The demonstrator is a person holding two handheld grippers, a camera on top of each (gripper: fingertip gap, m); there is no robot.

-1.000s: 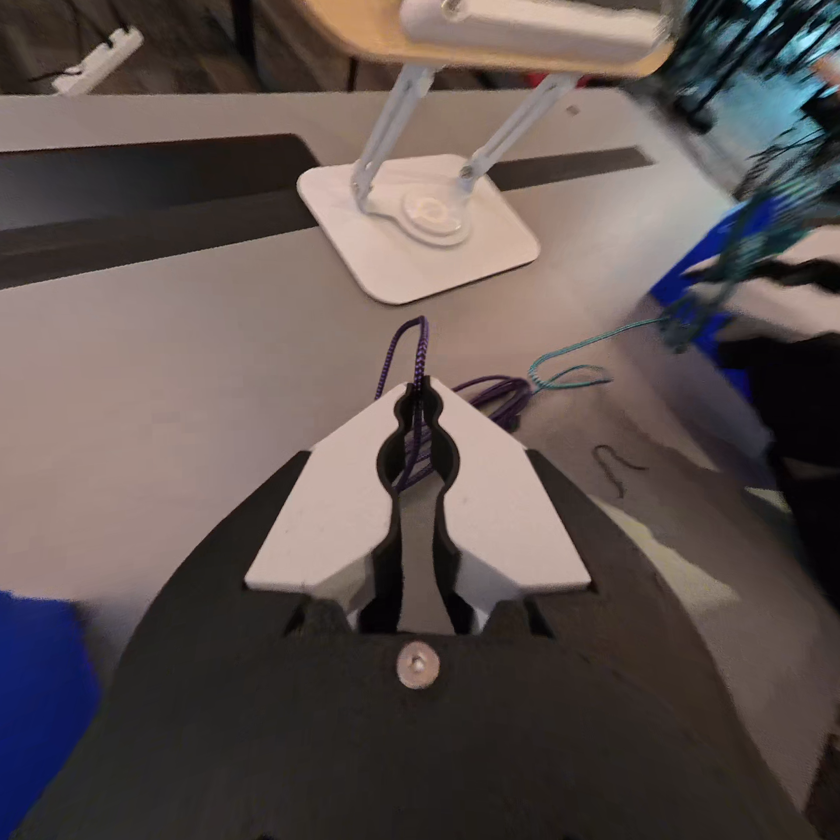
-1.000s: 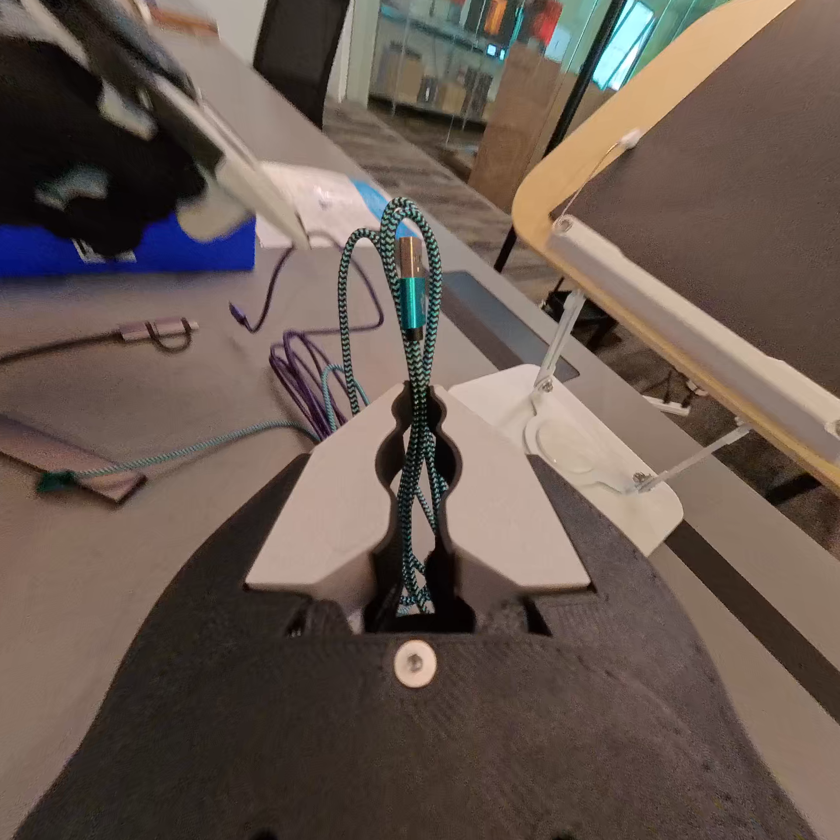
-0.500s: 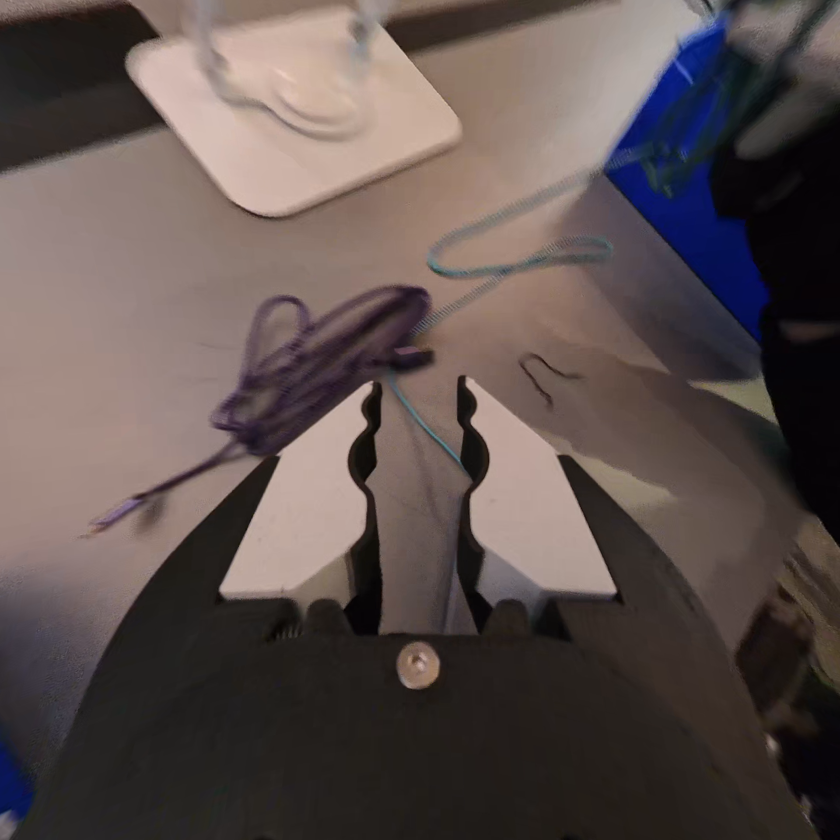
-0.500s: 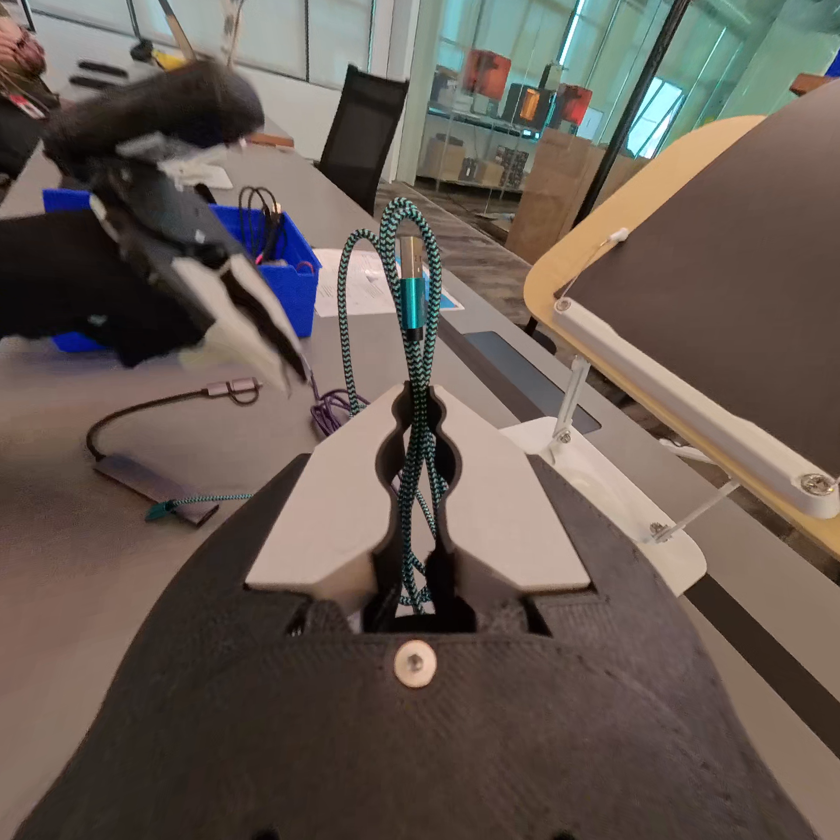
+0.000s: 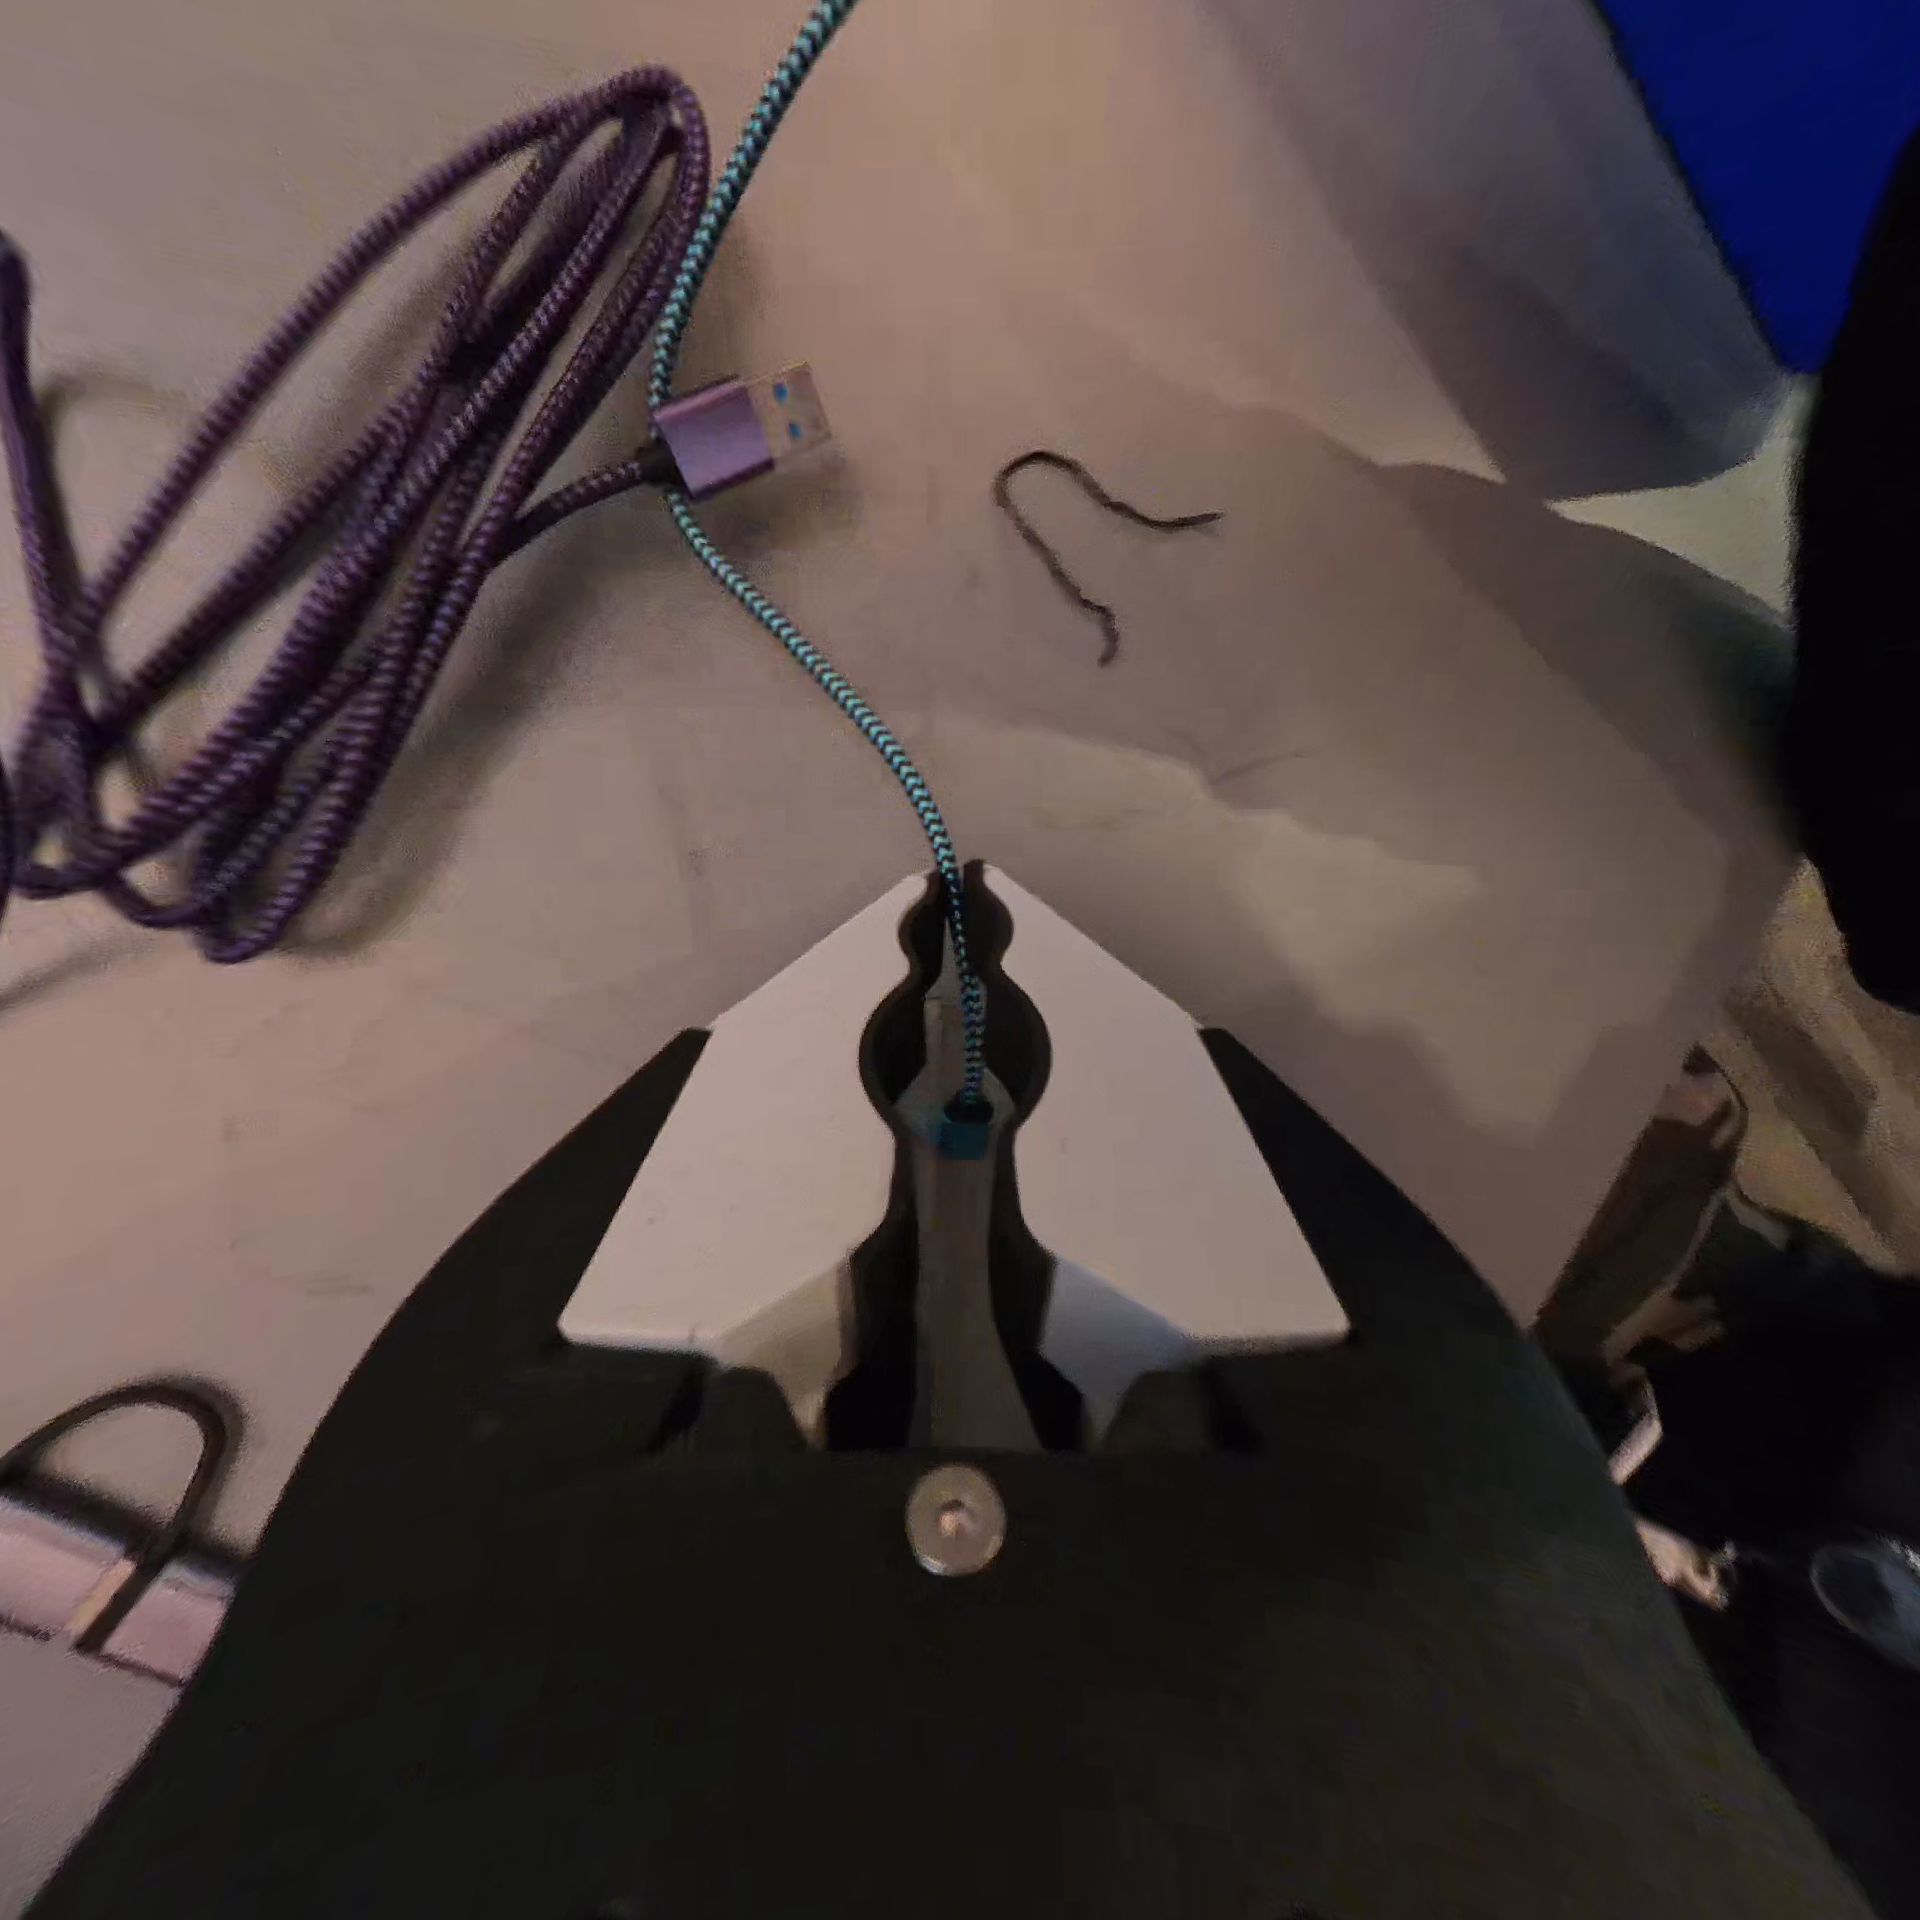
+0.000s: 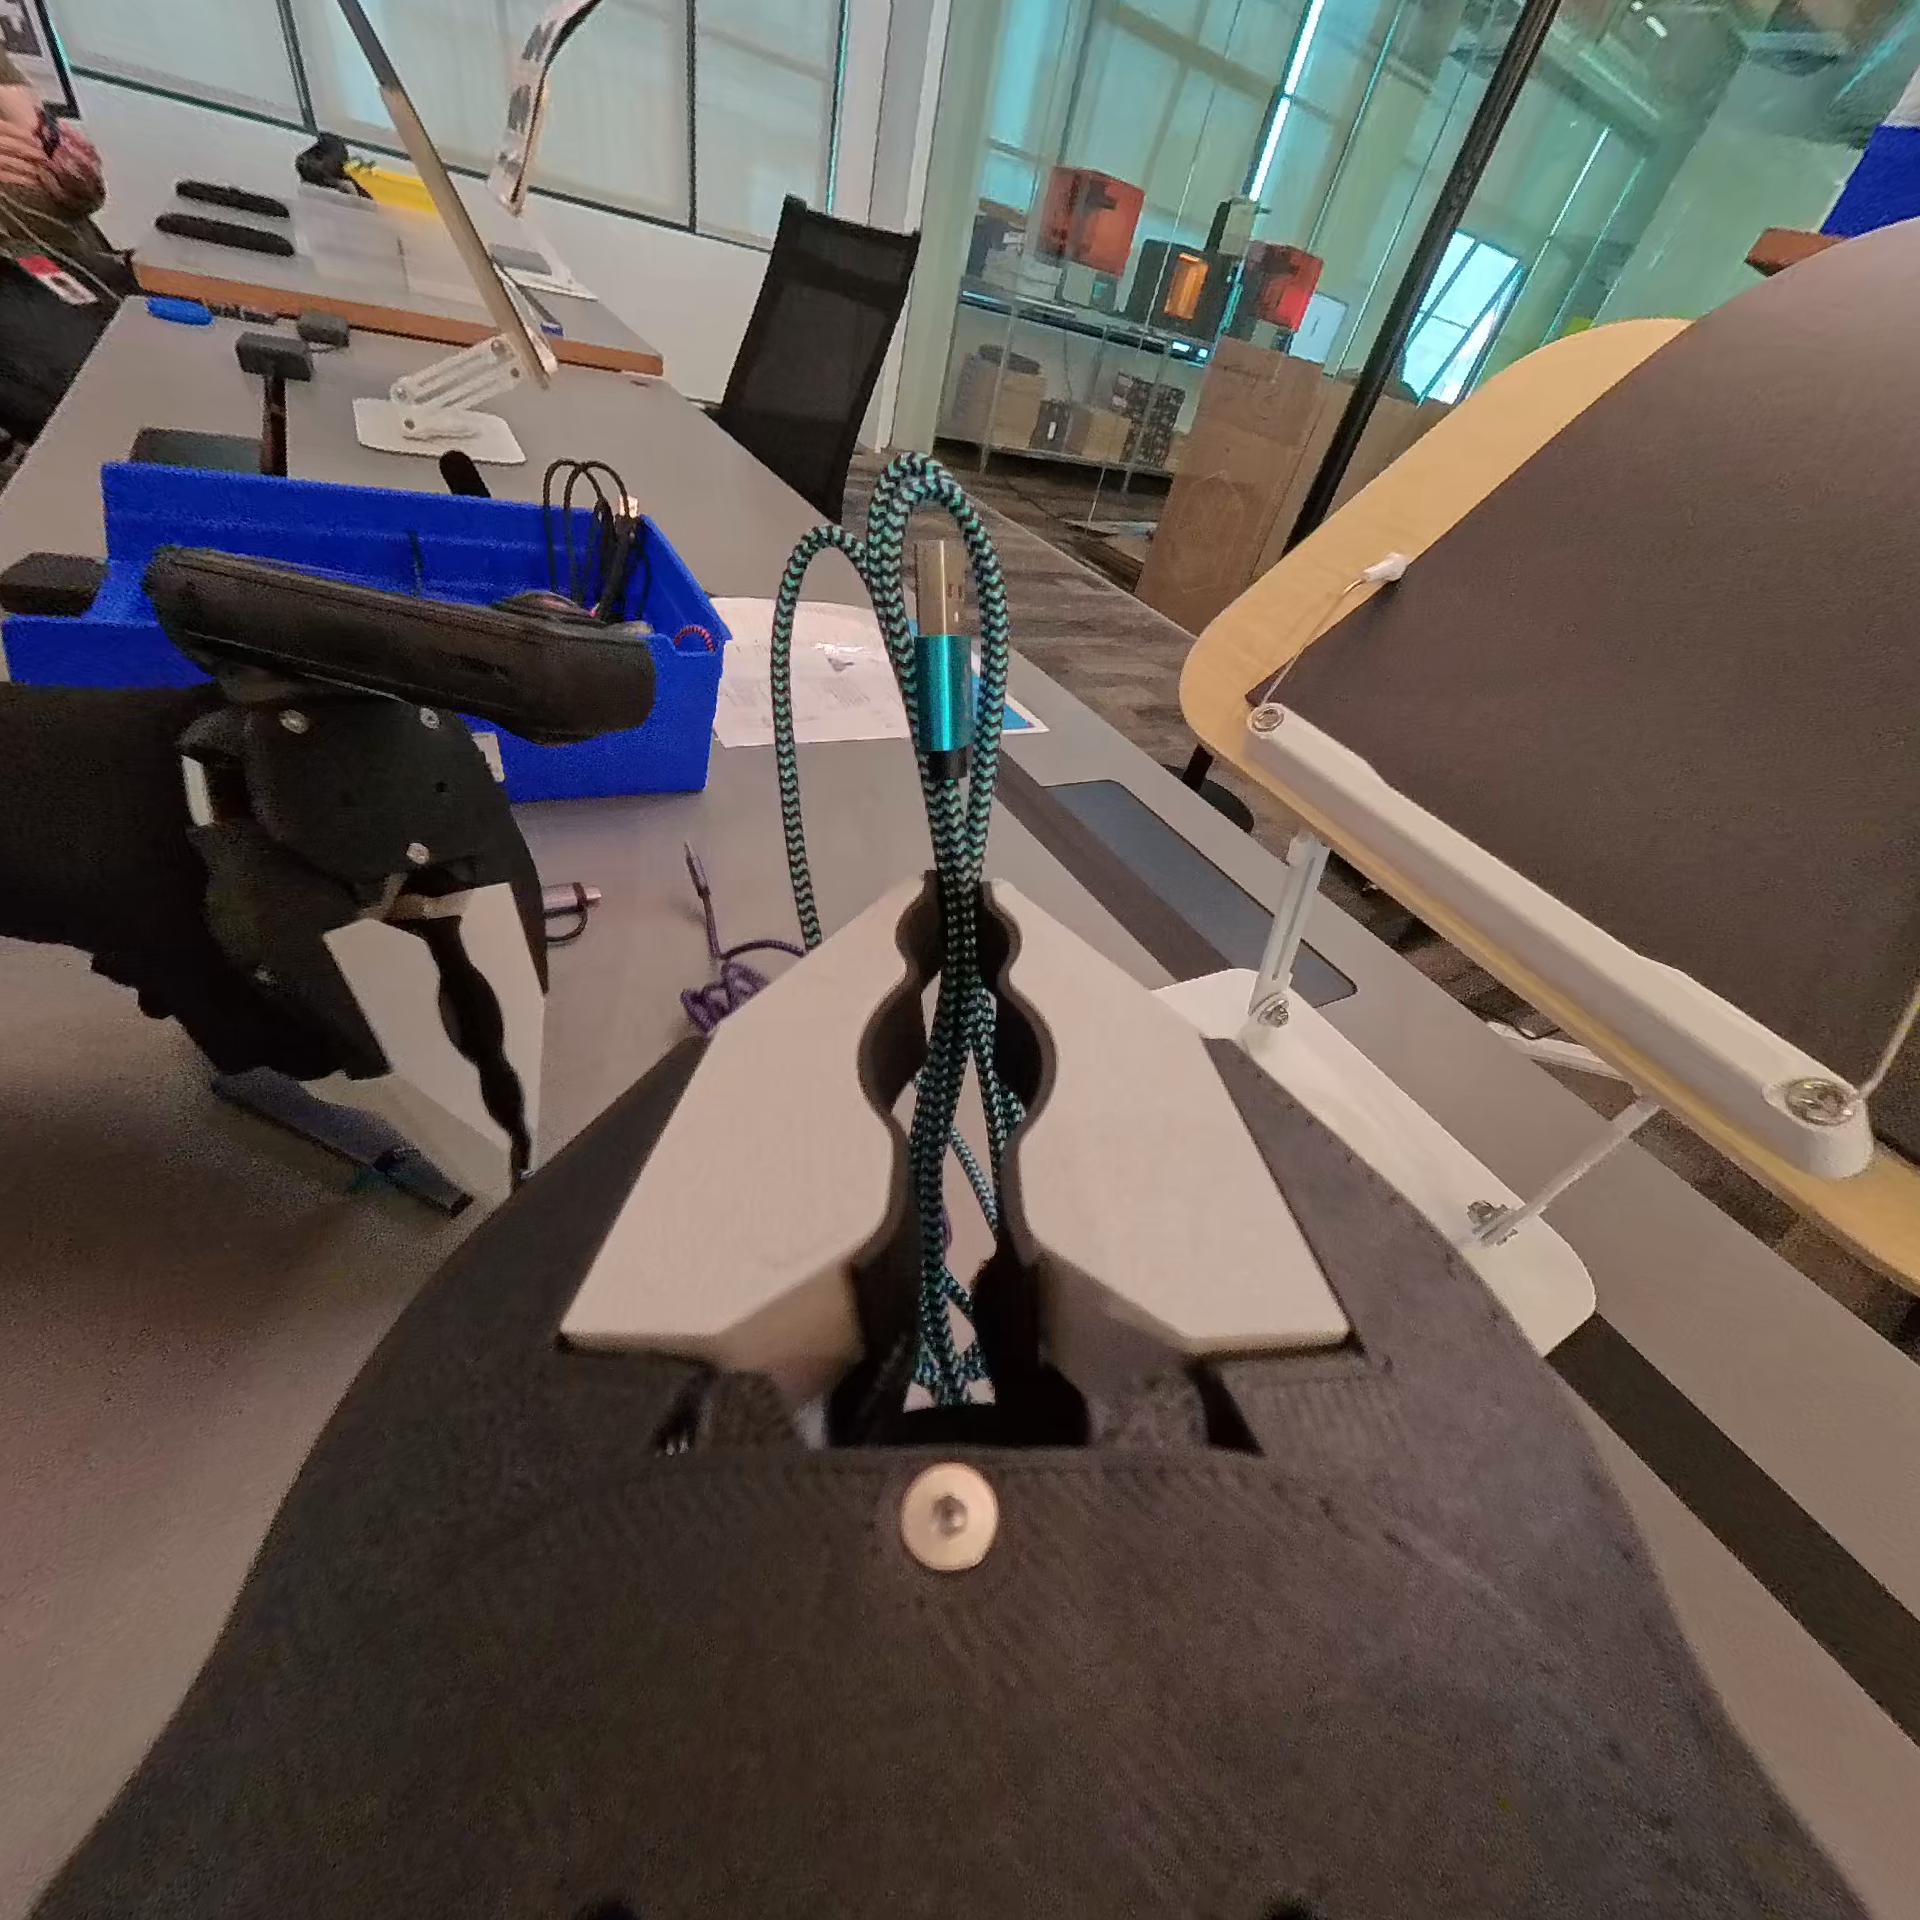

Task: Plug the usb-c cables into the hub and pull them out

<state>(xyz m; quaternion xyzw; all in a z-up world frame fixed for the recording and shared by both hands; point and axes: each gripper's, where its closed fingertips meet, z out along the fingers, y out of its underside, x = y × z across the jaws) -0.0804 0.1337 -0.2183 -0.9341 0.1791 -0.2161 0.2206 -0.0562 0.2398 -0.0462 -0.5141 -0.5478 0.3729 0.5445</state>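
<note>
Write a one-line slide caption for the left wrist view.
Left gripper shut on the teal cable, beside a coiled purple cable on the grey table.

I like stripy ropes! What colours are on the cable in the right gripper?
Teal and black zigzag braid on the cable, clearest in the right wrist view.

Teal braided cable (image 6: pixel 940 831) looped upright, pinched in jaws; purple braided cable (image 5: pixel 343 520) coiled on table; hub mostly hidden.
</note>
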